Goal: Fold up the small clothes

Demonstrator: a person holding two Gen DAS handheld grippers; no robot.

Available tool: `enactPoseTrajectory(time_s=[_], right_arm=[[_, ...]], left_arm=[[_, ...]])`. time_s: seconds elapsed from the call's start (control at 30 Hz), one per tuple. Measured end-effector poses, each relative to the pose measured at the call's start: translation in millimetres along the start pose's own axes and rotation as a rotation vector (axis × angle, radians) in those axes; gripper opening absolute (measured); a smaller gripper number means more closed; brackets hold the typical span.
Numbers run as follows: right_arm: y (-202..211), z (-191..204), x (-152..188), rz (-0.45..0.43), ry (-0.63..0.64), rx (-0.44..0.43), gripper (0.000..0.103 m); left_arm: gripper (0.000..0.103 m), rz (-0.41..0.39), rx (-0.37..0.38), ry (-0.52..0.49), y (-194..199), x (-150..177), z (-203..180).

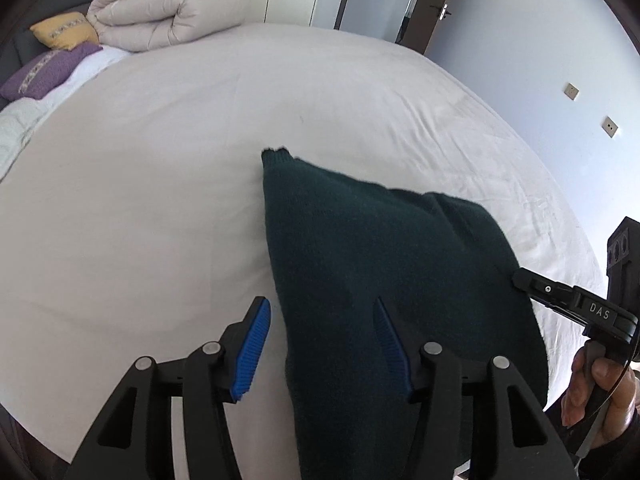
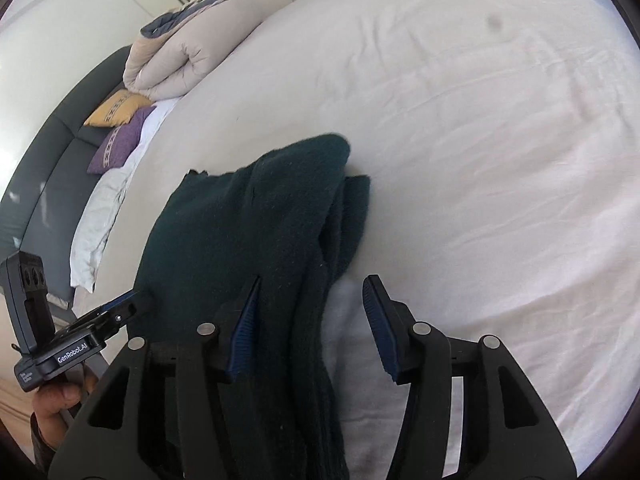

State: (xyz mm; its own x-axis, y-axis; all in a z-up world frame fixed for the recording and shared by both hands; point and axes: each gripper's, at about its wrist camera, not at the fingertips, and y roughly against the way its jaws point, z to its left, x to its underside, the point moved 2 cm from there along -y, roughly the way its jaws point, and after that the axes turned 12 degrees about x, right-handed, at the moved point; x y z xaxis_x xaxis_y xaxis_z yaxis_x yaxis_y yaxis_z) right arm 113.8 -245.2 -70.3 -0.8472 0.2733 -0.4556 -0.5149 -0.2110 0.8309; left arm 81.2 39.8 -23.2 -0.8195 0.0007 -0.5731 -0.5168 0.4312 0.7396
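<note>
Left gripper spread wide, blue pads apart, straddling the near left edge of the dark green knit garment — one pad over bare sheet, the other over the wool, gripping nothing. Lying on the pale bed, near the front edge, already doubled into a thick wedge with a ribbed cuff or hem poking out at the far corner. Looks soft, limp, fuzzy and fairly light; likely to sag and slide open if lifted by one layer only. Best taken at an edge or corner, pinching all layers together, one gripper each side. Right gripper likewise wide open, set over the stacked folds along the garment's right edge — closed on nothing yet. Bulk there probably needs a deep bite.
</note>
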Motion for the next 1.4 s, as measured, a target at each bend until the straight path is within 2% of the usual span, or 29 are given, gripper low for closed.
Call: enactPoseTrajectory(time_s=[0.1,0.17,0.23,0.3,0.37,0.43,0.5,0.57,0.63,0.7,0.8,0.93,1.0,1.1,1.27,1.33,1.4], right_arm=[[33,-9,-9,-0.087,-0.054,0.007,0.051],[48,5,-16,-0.118,-0.033,-0.067,0.051],[50,28,-17,-0.108,0.03,-0.132,0.051],[40,47,-14,-0.08,0.076,-0.174,0.051],[18,63,-9,-0.037,0.101,-0.168,0.051],[-5,63,-8,0.011,0.076,-0.161,0.051],[-30,55,-10,0.068,0.024,-0.159,0.046],[-42,48,-12,0.061,0.016,-0.18,0.041],[-48,48,-9,0.043,0.048,-0.162,0.033],[-51,43,-4,0.023,0.069,-0.162,0.032],[-51,34,-3,0.021,0.033,-0.204,0.032],[-23,36,3,-0.003,0.027,-0.153,0.035],[-4,39,10,-0.042,0.064,-0.135,0.041],[-1,33,28,-0.017,0.091,-0.11,0.041],[21,19,45,-0.065,0.079,-0.084,0.041],[40,20,49,-0.105,0.102,-0.033,0.041],[65,22,55,-0.171,0.128,-0.016,0.042]], left_arm=[[0.057,-0.034,-0.017,-0.053,11,-6,-12],[0.057,-0.009,-0.009,-0.072,2,-1,-19],[0.057,0.036,-0.009,-0.063,-21,3,-17],[0.057,0.069,-0.031,-0.046,-37,4,-6],[0.063,0.06,-0.052,-0.064,-45,6,-1],[0.065,0.065,-0.036,-0.05,-46,6,3],[0.069,0.081,-0.034,-0.041,-58,1,4],[0.071,0.086,-0.052,-0.049,-63,2,4],[0.072,0.081,-0.075,-0.058,-66,3,2],[0.072,0.077,-0.088,-0.07,-67,4,1],[0.072,0.079,-0.081,-0.065,-66,3,3],[0.072,0.082,-0.088,-0.058,-64,4,1],[0.072,0.079,-0.093,-0.053,-63,5,-1],[0.072,0.069,-0.099,-0.052,-58,8,-4],[0.07,0.043,-0.088,-0.048,-39,17,-12],[0.07,0.006,-0.063,-0.046,-22,24,-15],[0.072,-0.078,-0.085,-0.081,3,33,-24]])
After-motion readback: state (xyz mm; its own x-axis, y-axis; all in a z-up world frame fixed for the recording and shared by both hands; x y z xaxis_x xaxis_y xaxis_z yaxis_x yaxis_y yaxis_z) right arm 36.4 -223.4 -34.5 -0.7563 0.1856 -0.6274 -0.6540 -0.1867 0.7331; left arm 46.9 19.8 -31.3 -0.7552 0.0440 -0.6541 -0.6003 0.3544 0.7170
